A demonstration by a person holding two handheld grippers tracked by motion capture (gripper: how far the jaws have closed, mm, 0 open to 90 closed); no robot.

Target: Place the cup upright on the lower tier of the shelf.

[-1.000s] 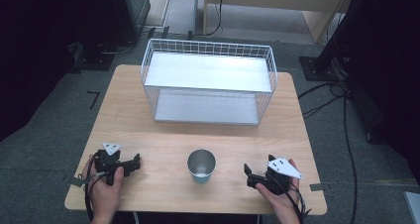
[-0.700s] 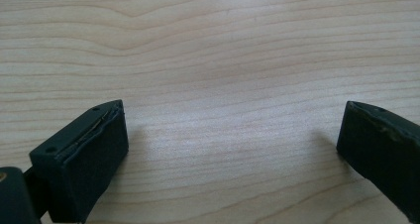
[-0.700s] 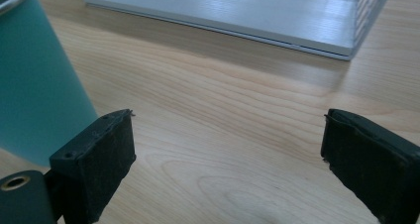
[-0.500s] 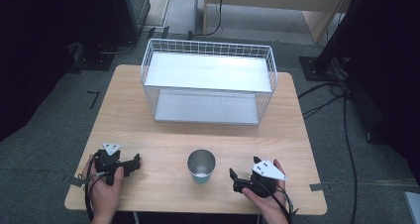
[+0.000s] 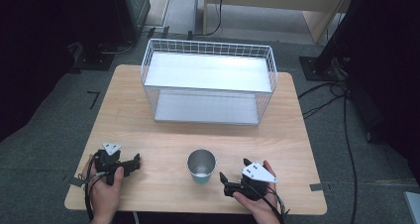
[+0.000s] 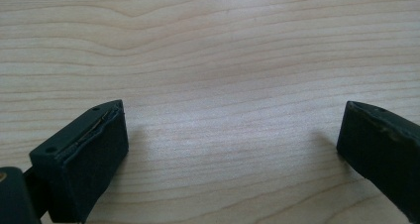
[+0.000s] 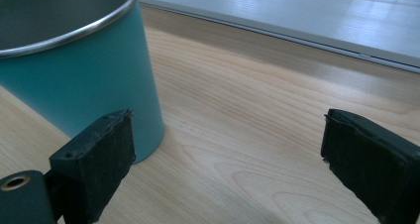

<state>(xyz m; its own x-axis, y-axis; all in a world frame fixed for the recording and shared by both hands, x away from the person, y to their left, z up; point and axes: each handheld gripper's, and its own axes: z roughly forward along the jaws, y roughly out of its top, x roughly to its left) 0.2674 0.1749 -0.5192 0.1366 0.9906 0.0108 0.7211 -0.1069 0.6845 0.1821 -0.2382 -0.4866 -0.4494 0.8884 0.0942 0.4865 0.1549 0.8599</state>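
1. standing upright near the front middle of the table (image 5: 148,120), the cup (image 5: 201,166) lies just to the left of the right gripper (image 5: 229,182), which is the nearer of the two.
2. in the right gripper view its jaws gape wide and empty, the cup (image 7: 79,70) just beyond the left one, off centre.
3. the left gripper (image 5: 130,164) rests low, well apart from the cup, jaws spread over bare wood.
4. judging from this, the right hand needs to shift left to straddle the cup.

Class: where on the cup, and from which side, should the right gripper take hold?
Grip the cup by its straight teal wall below the rim, coming level from its right, where the open right gripper sits. It stands upright; the jaws look wide enough.
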